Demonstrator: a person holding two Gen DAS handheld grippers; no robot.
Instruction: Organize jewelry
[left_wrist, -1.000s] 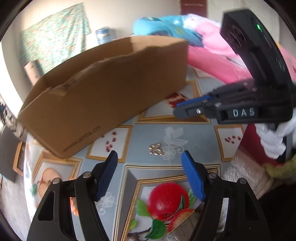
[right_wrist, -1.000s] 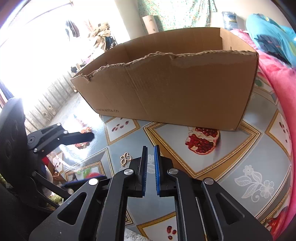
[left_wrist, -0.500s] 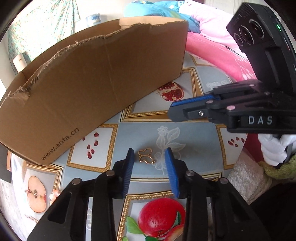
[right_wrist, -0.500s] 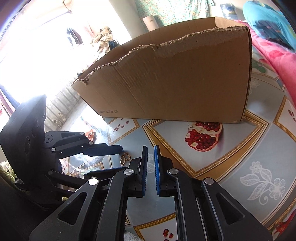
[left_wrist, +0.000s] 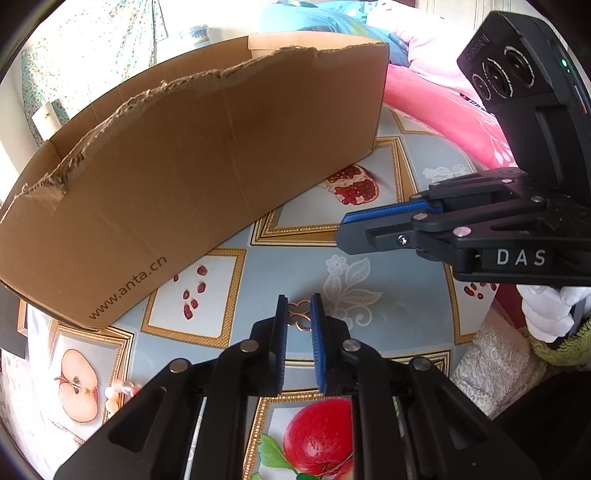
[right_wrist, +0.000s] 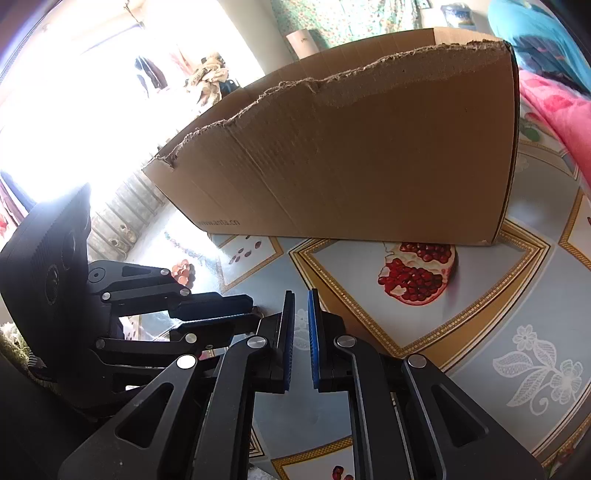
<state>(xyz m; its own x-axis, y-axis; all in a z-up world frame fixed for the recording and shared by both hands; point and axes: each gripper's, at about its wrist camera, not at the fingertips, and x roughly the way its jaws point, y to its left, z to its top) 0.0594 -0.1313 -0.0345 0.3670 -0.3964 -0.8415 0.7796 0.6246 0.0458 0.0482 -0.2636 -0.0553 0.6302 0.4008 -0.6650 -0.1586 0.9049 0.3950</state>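
Observation:
A small gold clover-shaped piece of jewelry (left_wrist: 299, 316) lies on the fruit-print tablecloth (left_wrist: 399, 295). My left gripper (left_wrist: 299, 306) points down at it with its jaws closing, and the blue pads touch the piece on both sides. In the right wrist view the left gripper (right_wrist: 255, 312) hides the piece. My right gripper (right_wrist: 299, 306) is shut with nothing between its pads. It hovers to the right of the left one, where its fingers (left_wrist: 384, 212) point at the cardboard box (left_wrist: 203, 166).
The open box (right_wrist: 369, 166) with a torn rim fills the far side of the table. Pinkish beads (left_wrist: 118, 391) lie at the near left. A pink blanket (left_wrist: 443, 110) lies to the right, and a white-gloved hand (left_wrist: 546, 310) holds the right gripper.
My left gripper moved forward and down over the gold piece, and its jaws closed from wide apart until they touch it. The right gripper stayed shut and barely moved.

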